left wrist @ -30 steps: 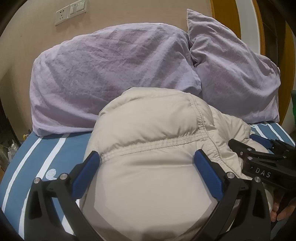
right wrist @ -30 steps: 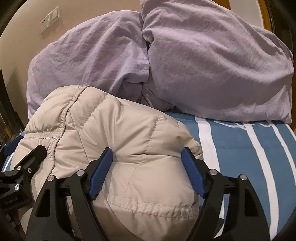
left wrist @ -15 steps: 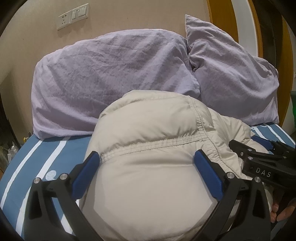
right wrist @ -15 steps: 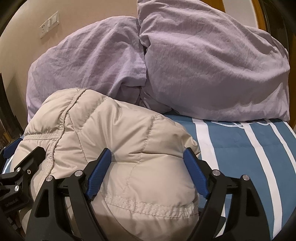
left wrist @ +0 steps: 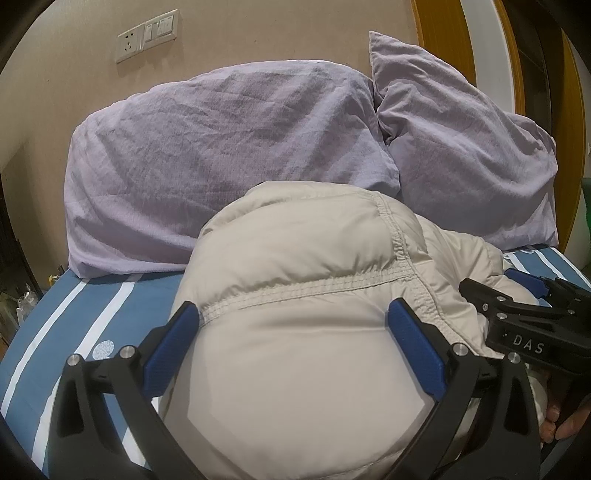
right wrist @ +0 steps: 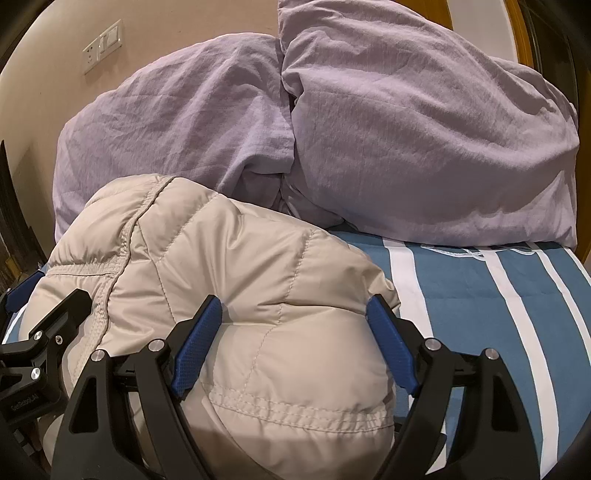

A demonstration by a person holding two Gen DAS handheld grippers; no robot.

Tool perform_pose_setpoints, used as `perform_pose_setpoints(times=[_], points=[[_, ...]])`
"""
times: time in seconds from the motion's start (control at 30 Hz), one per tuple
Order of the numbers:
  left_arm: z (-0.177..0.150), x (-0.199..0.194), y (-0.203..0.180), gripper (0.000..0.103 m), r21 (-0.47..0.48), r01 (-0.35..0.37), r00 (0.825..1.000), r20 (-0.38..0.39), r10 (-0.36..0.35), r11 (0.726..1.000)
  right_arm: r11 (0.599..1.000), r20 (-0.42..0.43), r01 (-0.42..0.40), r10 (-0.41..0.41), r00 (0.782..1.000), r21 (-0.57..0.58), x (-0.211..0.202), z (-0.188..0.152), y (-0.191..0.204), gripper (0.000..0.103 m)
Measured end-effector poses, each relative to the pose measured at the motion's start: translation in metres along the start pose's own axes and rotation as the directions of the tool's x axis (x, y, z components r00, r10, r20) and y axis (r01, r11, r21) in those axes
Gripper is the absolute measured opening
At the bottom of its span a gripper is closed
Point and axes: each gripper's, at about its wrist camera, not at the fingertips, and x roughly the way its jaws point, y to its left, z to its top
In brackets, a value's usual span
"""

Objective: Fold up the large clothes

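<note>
A beige puffer jacket (left wrist: 306, 280) lies bundled in a thick mound on the blue striped bed; it also shows in the right wrist view (right wrist: 236, 273). My left gripper (left wrist: 295, 325) is open, its blue pads spread wide around the left part of the bundle. My right gripper (right wrist: 295, 317) is open too, with its pads on either side of the bundle's right end. The right gripper also shows at the right edge of the left wrist view (left wrist: 528, 310). The left gripper shows at the left edge of the right wrist view (right wrist: 40, 332).
Two lilac pillows (left wrist: 229, 155) (right wrist: 424, 140) lean against the beige wall behind the jacket. The blue sheet with white stripes (right wrist: 491, 302) stretches to the right. A wall socket panel (left wrist: 147, 35) is above. A wooden door frame (left wrist: 439, 40) stands at the far right.
Both grippers have drawn back and down a little from the pillows, staying open around the jacket bundle. The bundle has not changed shape.
</note>
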Motion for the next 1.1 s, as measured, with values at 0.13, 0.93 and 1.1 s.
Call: perform_pose_setpoints(times=[0.13,0.93,1.1], points=[[-0.001,-0.002,0.000,0.101,-0.004,-0.003,1.000,0.011,0.003,1.000,1.000,0.005,0.002,-0.002,1.000,0.006,0.000,-0.002,-0.001,0.084],[-0.077,-0.168,0.032,0.101,-0.128,0.022,0.977,-0.208,-0.048,0.992,0.998,-0.246,-0.052,0.060,0.967,0.039,-0.175,-0.093,0.011,0.102],[-0.084,-0.191,0.037,0.101,-0.181,0.054,0.971,-0.221,-0.095,0.982,0.997,-0.230,-0.073,0.072,0.971,0.004,-0.200,-0.101,0.023,0.102]])
